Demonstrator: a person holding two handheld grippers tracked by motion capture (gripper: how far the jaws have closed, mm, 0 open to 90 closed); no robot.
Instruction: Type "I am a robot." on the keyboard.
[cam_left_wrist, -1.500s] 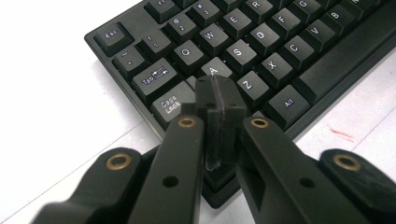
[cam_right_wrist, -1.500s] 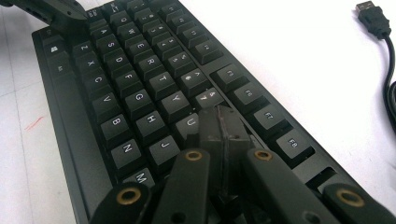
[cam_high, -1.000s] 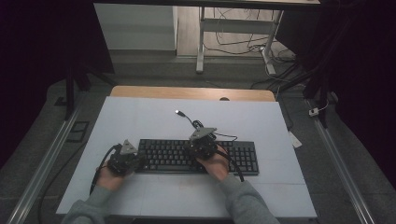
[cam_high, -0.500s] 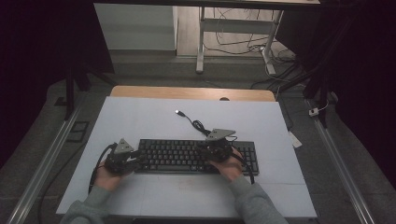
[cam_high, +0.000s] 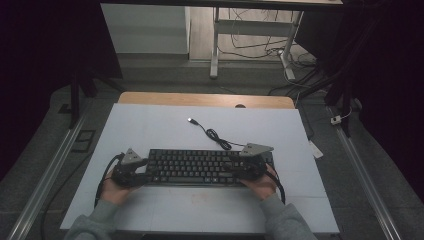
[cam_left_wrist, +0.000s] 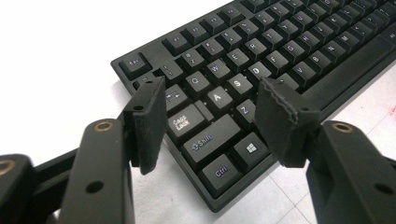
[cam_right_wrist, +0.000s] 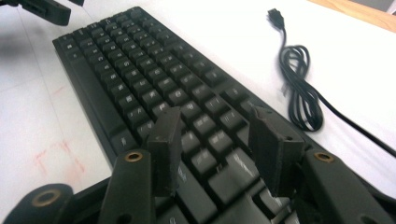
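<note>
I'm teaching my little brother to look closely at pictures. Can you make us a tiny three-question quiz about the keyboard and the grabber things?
1. True or false: the left gripper has its fingers open over the Caps Lock end of the keyboard.
2. Which is right about the keyboard's cable? A) it is plugged into a computer. B) it lies loosely coiled on the white table, its plug free. C) the right gripper is squeezing it.
3. Fill in: each gripper is at one ____ of the keyboard.

Key: 1 true. 2 B. 3 end.
</note>
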